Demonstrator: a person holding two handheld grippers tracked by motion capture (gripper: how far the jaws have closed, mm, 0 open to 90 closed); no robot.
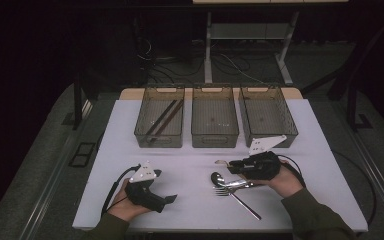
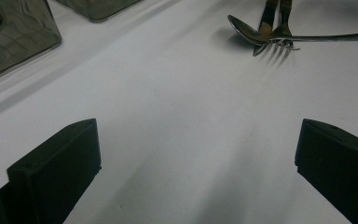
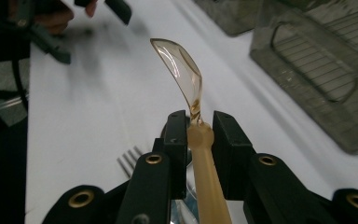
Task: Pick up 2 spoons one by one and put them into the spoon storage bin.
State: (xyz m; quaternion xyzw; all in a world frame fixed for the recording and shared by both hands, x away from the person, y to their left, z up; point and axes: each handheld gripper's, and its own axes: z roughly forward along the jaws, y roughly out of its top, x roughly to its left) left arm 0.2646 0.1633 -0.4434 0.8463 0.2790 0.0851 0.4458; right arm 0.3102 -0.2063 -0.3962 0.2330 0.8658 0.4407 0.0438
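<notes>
- Here, in the high view, the right gripper (image 1: 230, 165) hovers just above the white surface (image 1: 195, 200), near a metal spoon (image 1: 219, 179) and fork (image 1: 237, 186); three bins (image 1: 215, 122) stand behind.
- Left gripper view — the left gripper (image 2: 198, 154) has its jaws spread wide over bare surface, nothing between them.
- Right gripper view — jaws clamp the handle of a translucent amber spoon (image 3: 186, 74), bowl pointing up and away.

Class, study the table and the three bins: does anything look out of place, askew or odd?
Mostly tidy. One oddity: a metal spoon, a fork and another long utensil lie crossed in a heap on the white table, outside the bins. The right tongs grip a translucent amber spoon.
</notes>
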